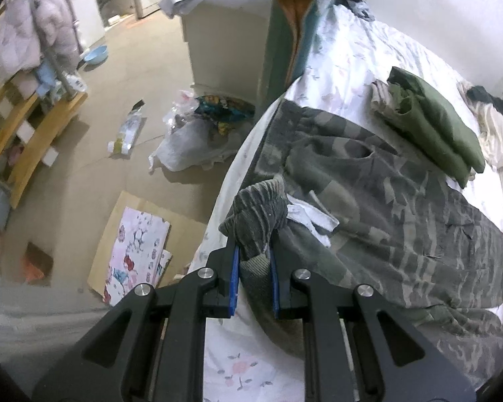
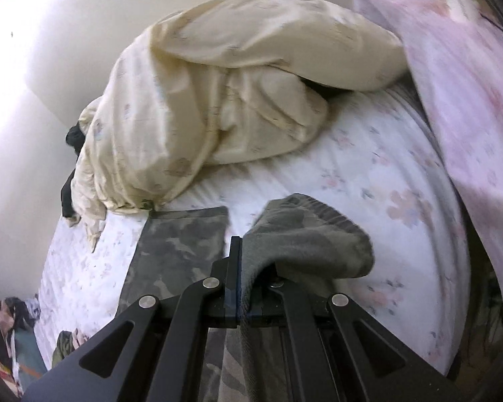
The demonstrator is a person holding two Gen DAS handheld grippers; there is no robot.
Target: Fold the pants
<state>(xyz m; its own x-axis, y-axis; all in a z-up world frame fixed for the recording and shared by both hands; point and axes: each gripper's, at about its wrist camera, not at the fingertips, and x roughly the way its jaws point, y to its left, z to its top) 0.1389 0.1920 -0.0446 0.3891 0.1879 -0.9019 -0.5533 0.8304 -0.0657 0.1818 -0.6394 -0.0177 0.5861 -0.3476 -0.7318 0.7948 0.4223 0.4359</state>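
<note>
Grey-green camouflage pants (image 1: 385, 201) lie spread on the floral bed sheet (image 1: 352, 50). My left gripper (image 1: 254, 254) is shut on a bunched waistband corner of the pants (image 1: 255, 214), lifted a little above the bed edge. In the right wrist view, my right gripper (image 2: 248, 251) is shut on one leg end of the pants (image 2: 305, 234), which drapes over the fingers. The other leg (image 2: 181, 238) lies flat on the sheet (image 2: 369, 174) to the left.
Folded olive-green clothes (image 1: 436, 124) lie beyond the pants. A cream duvet (image 2: 218, 93) is heaped at the far side by the wall, a pink floral cover (image 2: 469, 100) at right. Left of the bed the floor holds bags (image 1: 198, 134), cardboard (image 1: 134, 244) and a white cabinet (image 1: 228, 40).
</note>
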